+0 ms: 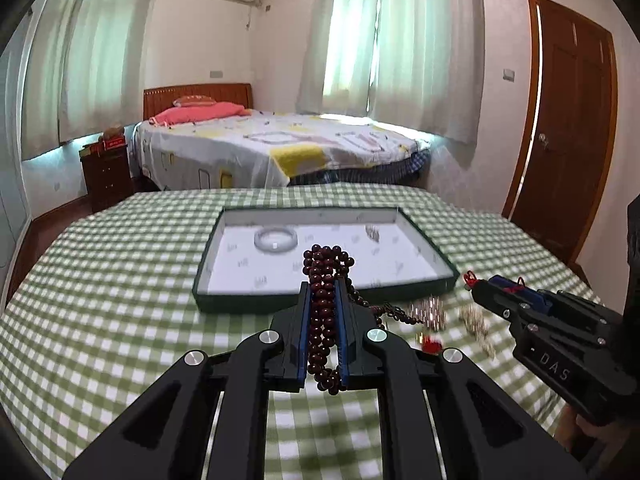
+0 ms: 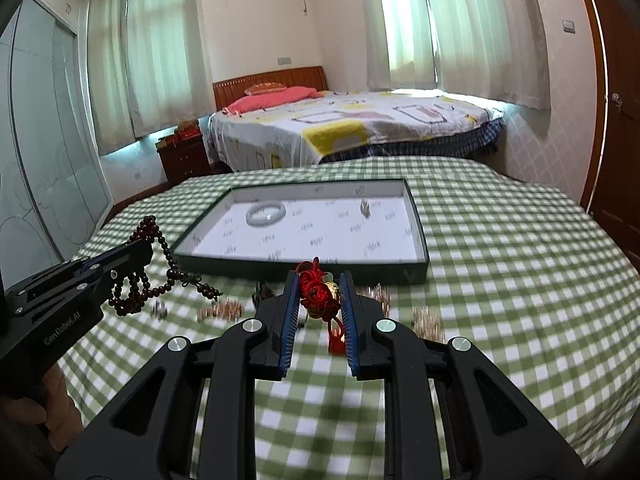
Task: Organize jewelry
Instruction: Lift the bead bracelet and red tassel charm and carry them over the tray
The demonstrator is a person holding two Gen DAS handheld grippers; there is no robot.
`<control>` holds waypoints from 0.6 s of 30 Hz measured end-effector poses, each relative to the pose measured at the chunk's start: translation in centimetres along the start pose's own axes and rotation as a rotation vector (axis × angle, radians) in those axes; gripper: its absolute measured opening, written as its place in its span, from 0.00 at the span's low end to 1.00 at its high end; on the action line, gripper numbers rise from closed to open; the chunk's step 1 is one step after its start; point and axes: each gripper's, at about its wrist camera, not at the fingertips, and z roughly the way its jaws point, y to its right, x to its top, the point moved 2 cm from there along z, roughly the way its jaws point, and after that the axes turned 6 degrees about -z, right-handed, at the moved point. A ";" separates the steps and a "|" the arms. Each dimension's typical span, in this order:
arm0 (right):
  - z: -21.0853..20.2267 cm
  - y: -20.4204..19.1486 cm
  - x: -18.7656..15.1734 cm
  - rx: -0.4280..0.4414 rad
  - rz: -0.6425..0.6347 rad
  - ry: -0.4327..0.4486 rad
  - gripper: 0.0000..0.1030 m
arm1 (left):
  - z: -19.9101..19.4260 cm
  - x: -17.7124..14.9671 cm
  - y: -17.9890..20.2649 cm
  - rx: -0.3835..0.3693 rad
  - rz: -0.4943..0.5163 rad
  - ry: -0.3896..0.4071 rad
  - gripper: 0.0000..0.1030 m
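Observation:
My left gripper is shut on a dark red bead necklace, held above the table in front of the tray; it also shows in the right wrist view with the beads dangling. My right gripper is shut on a red knotted cord charm with gold pieces; it shows in the left wrist view at the right. The white-lined tray with a dark rim holds a pale jade bangle and a small metallic piece.
Several small gold and silver jewelry pieces lie blurred on the green checked tablecloth in front of the tray. A bed, a nightstand and a door stand beyond the table.

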 end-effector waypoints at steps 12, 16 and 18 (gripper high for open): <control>5.3 0.3 6.5 0.003 -0.032 0.090 0.20 | 5.4 5.5 -0.2 -0.012 -0.007 0.077 0.11; 8.7 0.6 8.0 0.001 -0.042 0.085 0.20 | 8.8 6.3 -0.2 0.004 0.006 0.062 0.11; 10.7 0.9 8.6 0.004 -0.039 0.071 0.20 | 10.5 6.6 -0.4 0.012 0.006 0.043 0.11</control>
